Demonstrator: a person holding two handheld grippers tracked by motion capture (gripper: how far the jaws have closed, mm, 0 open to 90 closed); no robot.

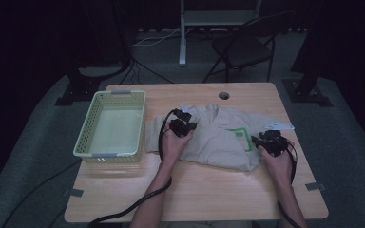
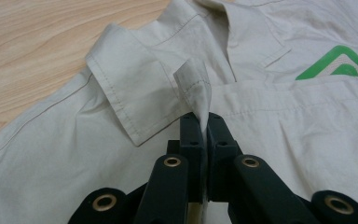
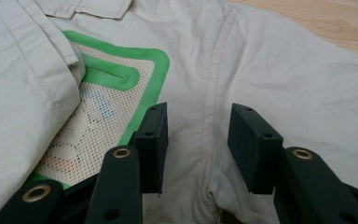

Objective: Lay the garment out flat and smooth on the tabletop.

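The shirt was matt beige woven cloth with stitched seams, its pocket patch a fine mesh edged in smooth green trim. The table was pale, matt wood-grain; the basket was perforated yellow-green plastic, and each claw matt black plastic with brass-coloured eyelets.

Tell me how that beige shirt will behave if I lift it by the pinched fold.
Likely floppy: the shirt lies creased, and the fold between the left gripper tents limply. It should drape and trail, probably light. The open right gripper could support the sleeve seam.
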